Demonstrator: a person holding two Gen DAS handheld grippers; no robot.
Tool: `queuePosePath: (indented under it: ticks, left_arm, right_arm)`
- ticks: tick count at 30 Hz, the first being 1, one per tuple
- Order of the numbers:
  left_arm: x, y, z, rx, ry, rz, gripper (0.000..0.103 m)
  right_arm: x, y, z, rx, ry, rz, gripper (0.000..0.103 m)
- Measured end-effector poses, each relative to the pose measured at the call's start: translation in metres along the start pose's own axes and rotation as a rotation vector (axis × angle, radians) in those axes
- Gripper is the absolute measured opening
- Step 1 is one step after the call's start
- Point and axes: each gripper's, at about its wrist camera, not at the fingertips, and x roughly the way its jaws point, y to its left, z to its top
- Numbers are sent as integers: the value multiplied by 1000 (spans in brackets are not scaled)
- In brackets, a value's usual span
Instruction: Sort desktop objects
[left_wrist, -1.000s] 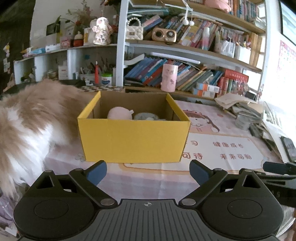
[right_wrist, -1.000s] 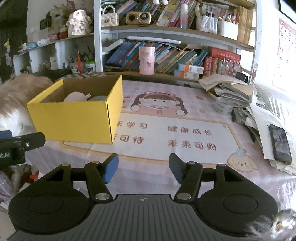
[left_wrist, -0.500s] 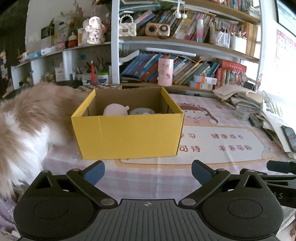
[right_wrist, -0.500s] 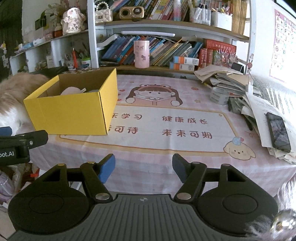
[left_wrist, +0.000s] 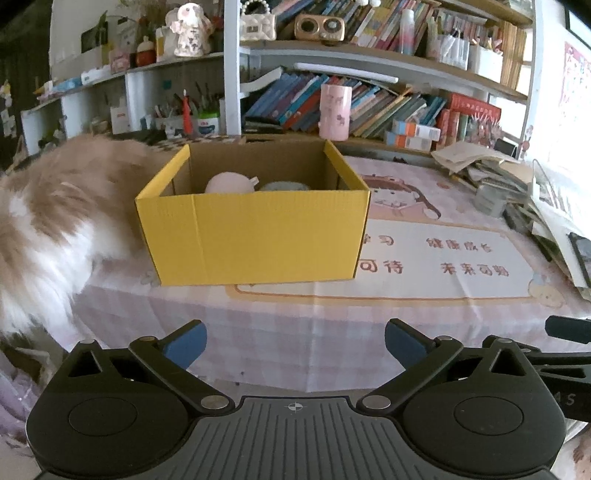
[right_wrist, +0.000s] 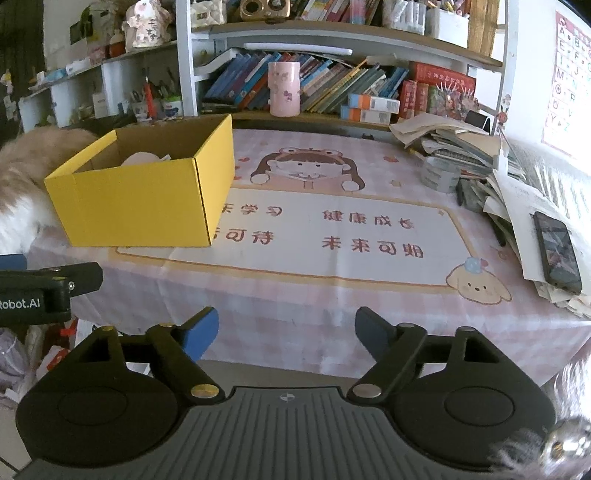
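Both tongs backed away from the open yellow box (left_wrist: 255, 236).

Left tool (left_wrist: 295, 343) gapes wide and empty; right tool (right_wrist: 286, 332) is opening, nothing between its blue pads

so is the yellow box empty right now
No, the left wrist view shows a rounded pink thing and a grey-blue thing lying inside the open yellow box.
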Motion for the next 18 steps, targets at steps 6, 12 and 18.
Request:
queuePosePath:
  ticks: [6,12,18]
  left_arm:
    - [3,-3,-2,2,32,8,103]
    - [5,-5,-2,7,50,10,103]
    - [4,-5,-2,15,46,8,103]
  right_arm:
    - [1,-5,-2,10,19,-4,85]
    - [2,-6,-3,14,33,-1,90]
    - [3,-8,-3,20,44,-5,96]
